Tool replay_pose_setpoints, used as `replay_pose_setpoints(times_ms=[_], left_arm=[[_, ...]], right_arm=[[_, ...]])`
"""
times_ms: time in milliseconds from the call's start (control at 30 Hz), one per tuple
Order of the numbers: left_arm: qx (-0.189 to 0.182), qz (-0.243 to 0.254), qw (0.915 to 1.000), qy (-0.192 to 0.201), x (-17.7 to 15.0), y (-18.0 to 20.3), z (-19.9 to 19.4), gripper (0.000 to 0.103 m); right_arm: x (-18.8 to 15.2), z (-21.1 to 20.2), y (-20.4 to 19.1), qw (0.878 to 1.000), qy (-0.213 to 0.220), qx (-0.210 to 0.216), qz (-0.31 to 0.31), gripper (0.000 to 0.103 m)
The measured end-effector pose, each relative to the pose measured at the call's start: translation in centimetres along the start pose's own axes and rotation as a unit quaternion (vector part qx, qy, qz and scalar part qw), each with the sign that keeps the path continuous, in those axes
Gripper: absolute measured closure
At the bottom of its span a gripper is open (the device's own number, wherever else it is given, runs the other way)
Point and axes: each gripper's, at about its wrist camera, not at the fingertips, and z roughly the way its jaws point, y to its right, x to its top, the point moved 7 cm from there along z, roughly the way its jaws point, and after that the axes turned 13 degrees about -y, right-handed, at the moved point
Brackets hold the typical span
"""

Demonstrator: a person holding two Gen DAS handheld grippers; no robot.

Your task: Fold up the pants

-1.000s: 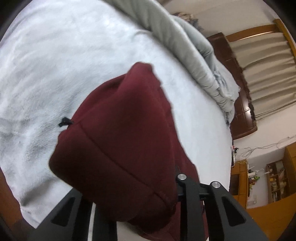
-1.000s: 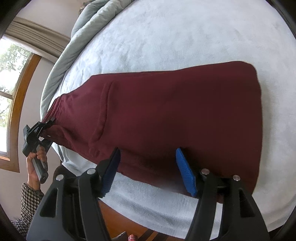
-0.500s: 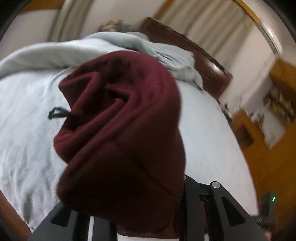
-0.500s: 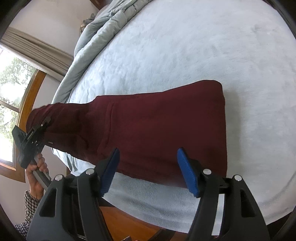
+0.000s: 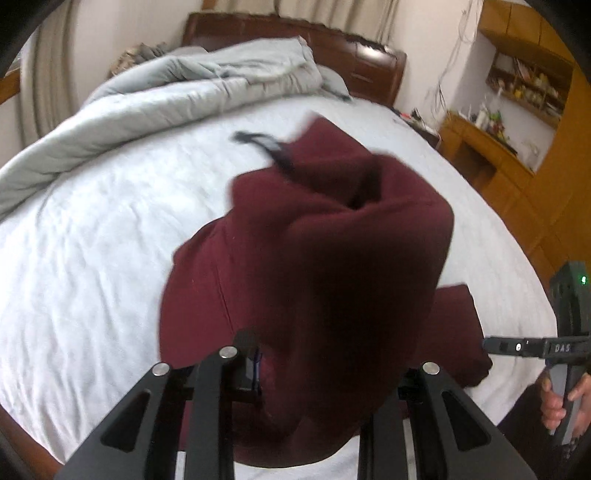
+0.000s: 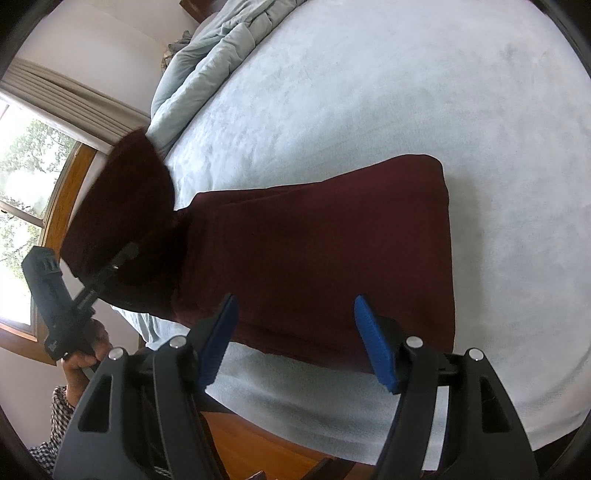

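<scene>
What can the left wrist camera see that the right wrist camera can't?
Only the left wrist view shows the dark wooden headboard, the wooden shelves and a black drawstring on the pants. Only the right wrist view shows the window and the right gripper's blue fingers, apart and empty. Both show the maroon pants, the white bed and the grey duvet.

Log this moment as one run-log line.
stage: folding | left gripper: shut on waistband end of dark red fabric pants, lifted | right gripper: open, empty, above pants' near edge | surface: white bed
</scene>
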Motion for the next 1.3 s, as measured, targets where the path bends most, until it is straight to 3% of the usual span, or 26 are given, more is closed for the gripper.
replay_pose_setpoints(times_ms=[267,433,567,600,633,667,733,833,967,1067,1167,1300], left_arm=[[0.034,0.065,0.9965,-0.041,-2.6,2.6,2.7,0.077],[0.083,0.116,0.9870,-0.073,-3.9,4.3,3.5,0.073],[0.058,0.084,0.9919,-0.076,-3.4,3.4,1.5,0.070],[0.055,0.076,0.9925,-0.078,-3.1,3.1,1.2,0.066],[0.029,0.070,0.9945,-0.073,-3.0,3.3,0.6,0.032],[-0.010,0.055,0.9970,-0.053,-3.0,3.8,-0.4,0.005],[-0.019,0.029,0.9992,-0.020,-2.3,3.9,-1.5,0.004],[-0.032,0.024,0.9988,-0.028,-1.8,4.4,-1.4,0.004],[-0.073,-0.021,0.9962,-0.044,-1.8,2.9,-1.8,0.004],[-0.072,-0.057,0.9950,-0.039,-1.6,0.0,-2.5,0.004],[-0.051,-0.080,0.9939,-0.056,-2.0,-3.4,-2.2,0.004],[-0.058,-0.098,0.9900,-0.085,-2.8,-5.4,-1.2,0.004]], right_arm=[[0.3,0.3,0.1,1.000,0.001,0.004,0.005,0.033],[0.5,0.9,0.2,1.000,-0.012,-0.001,0.005,0.032],[1.0,0.8,-0.2,1.000,-0.015,-0.003,0.003,0.026],[1.1,0.8,-0.3,1.000,-0.014,-0.003,0.001,0.026],[1.4,0.8,-0.5,1.000,-0.013,-0.004,0.001,0.026],[1.5,0.9,-0.6,1.000,-0.012,-0.003,0.002,0.025],[1.6,1.0,-0.6,1.000,-0.013,0.000,0.004,0.025],[1.4,1.4,-1.0,1.000,-0.020,-0.001,0.001,0.025],[1.2,1.3,-2.0,1.000,-0.027,0.010,-0.009,0.023],[1.5,2.1,-3.5,0.998,-0.042,0.047,-0.010,0.021],[1.6,3.9,-5.3,0.996,-0.066,0.047,-0.025,0.019],[2.1,7.1,-7.5,0.993,-0.105,0.050,-0.034,0.016]])
